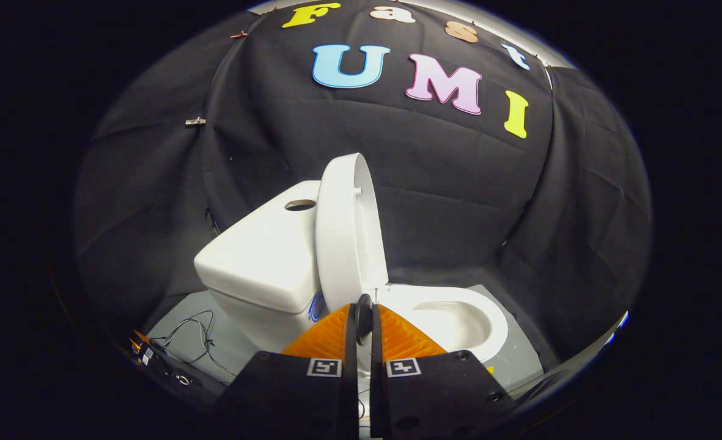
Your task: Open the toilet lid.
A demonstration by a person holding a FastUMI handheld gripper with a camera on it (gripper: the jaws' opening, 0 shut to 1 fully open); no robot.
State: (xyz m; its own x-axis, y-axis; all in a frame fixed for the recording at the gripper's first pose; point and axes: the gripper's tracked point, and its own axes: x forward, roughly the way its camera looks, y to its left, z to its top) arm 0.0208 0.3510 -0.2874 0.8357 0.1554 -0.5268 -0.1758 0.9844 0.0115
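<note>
lid (343, 235): glossy white oval, upright against the boxy tank (263, 256)
bowl (458, 318): smooth, open
gripper (364, 318): jaws nearly together, pinching a small dark disc (364, 316)

We see the gripper (363, 321) with its 2 fingers drawn nearly together, hiding the lower edge of the raised toilet lid (342, 244) and the near rim of the bowl (458, 318). Whether they pinch the small dark piece between their tips, we cannot tell. The lid hides part of the tank (263, 256).
</note>
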